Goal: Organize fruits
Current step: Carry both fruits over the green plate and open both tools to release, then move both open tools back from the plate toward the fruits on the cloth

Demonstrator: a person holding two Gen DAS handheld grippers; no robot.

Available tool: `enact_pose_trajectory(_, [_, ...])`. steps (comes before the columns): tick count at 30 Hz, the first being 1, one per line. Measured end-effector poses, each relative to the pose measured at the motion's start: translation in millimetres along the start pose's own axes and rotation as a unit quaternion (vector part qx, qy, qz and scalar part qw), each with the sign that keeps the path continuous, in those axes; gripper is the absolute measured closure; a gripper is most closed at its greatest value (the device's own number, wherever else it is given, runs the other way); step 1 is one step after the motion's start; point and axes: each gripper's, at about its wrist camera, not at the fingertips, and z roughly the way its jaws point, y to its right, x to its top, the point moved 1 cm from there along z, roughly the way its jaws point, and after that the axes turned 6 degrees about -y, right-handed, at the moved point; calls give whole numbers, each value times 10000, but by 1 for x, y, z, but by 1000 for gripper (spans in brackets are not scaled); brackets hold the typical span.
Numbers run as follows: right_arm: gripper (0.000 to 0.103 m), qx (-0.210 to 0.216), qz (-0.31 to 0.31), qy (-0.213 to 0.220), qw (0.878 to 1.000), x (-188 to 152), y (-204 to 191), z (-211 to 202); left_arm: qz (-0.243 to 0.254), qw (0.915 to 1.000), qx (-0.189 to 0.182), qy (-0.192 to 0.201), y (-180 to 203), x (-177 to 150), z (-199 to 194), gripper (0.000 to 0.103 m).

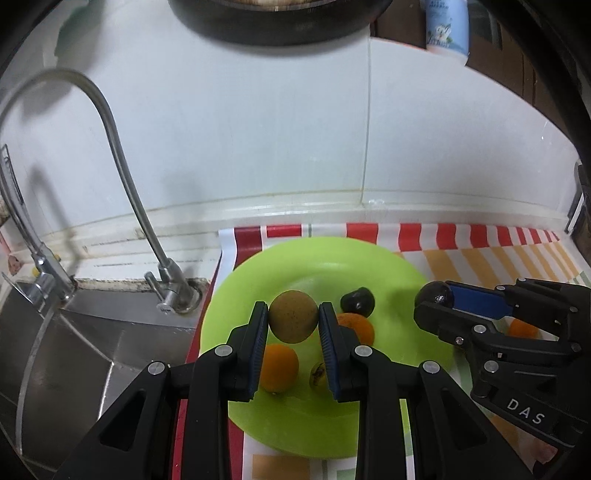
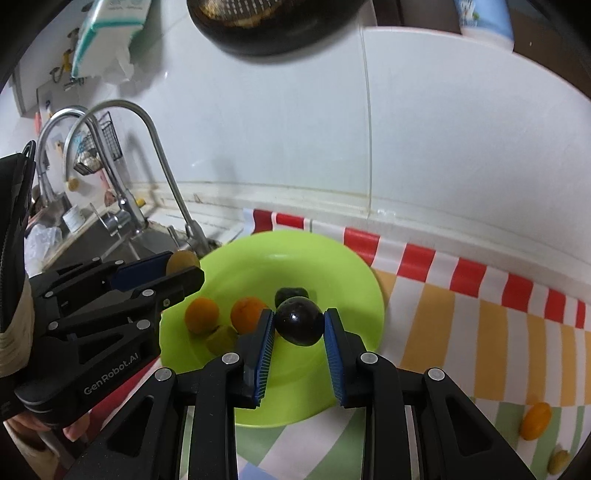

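Claws [image 1: 293, 319] over plate [image 1: 258, 424] (four fruits)

Curved steel faucet [image 1: 110, 147] arching over the steel sink [image 1: 92, 350] at left, a second faucet [image 2: 55, 147] showing behind it in the right wrist view. White tiled wall [image 1: 258, 129] running behind the counter. Striped red, orange and white cloth [image 2: 498, 314] lying over the counter. Dark round pan [image 1: 280, 22] hanging at top edge. White and blue bottle [image 1: 447, 26] sitting up top right. Wire basket [image 2: 96, 147] hanging on wall past the faucets
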Motion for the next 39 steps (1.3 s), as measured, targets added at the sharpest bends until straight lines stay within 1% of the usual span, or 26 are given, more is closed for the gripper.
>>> enact_pose_trajectory(5, [75,-9,28,-108,9999,-2,2,12,-29,9999,-45,-118,-3,0,13,75])
enact_pose_trajectory(7, [75,-17,25,-108,9999,-2,1,13,-34,9999,-72,-143,-2,0,14,73])
enact_pose_trajectory(10, [74,-23,87,-96,9999,-2,3,12,-10,10000,-32,-83,-2,1,13,73])
enact_pose_trajectory(15, [73,-78,111,16,9999,-3,6,3,-83,10000,-38,12,-1,1,-4,73])
enact_pose_trajectory(19, [73,-78,119,133,9998,-4,7,-13,-100,9999,-59,117,3,-1,-23,72])
enact_pose_trajectory(21, [73,-88,96,226,9997,-4,6,-23,-85,9998,-33,178,7,-1,-34,69])
enact_pose_trajectory(26, [73,-122,53,474,9988,-6,4,-51,-119,9993,-64,340,15,-3,-59,69])
enact_pose_trajectory(28, [64,-149,51,591,9981,-9,4,-64,-134,9990,-105,414,19,-4,-70,67])
enact_pose_trajectory(39, [64,-395,146,1015,9939,-24,14,-126,-63,9967,-198,783,52,-10,-116,55])
